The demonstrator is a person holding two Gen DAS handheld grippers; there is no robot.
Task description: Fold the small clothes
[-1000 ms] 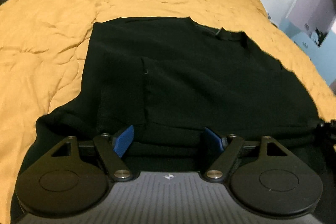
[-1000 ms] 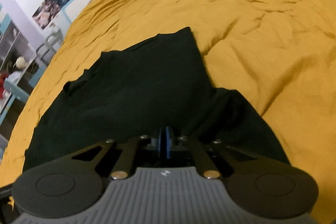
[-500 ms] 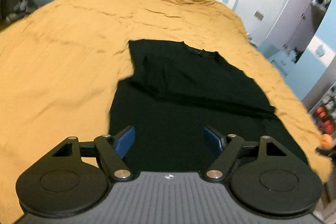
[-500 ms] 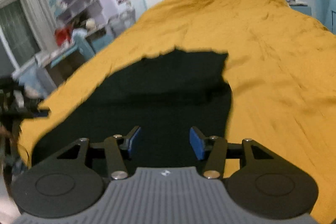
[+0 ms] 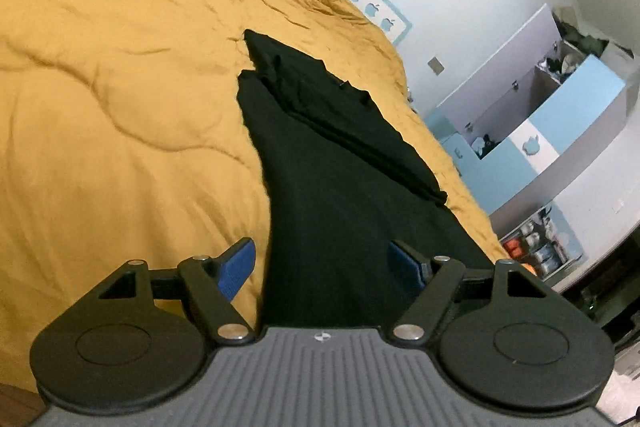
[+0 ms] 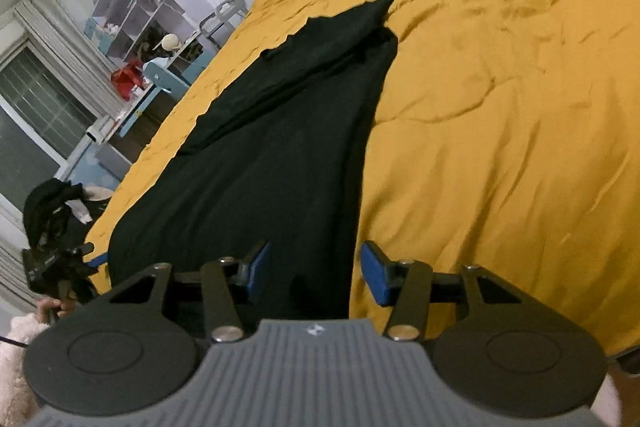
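Room: a bedroom with white walls, blue-and-white shelving and posters; a mustard-yellow bed fills most of both views.

Garment: I see one black shirt lying flat on the bed, its far part doubled over so a folded band crosses the cloth; in the right wrist view the same shirt runs away from me as a long dark strip.

Long axis: as I read it, the strip runs near to far, narrowing toward the far corner, with the near hem lying beneath both tools.

Left gripper: fingers spread wide, holding nothing; the near hem lies between and below them, and the shirt's left edge sits just inside the left finger.

Right gripper: fingers parted wide and empty; the shirt's right edge passes between them, so the right finger is over bare bedding.

Nearer hand: I judge both about equally close to the near hem, each over its own near corner.

Next move, my call: pinching the two near corners and carrying them toward the far folded band would halve the strip along its length.
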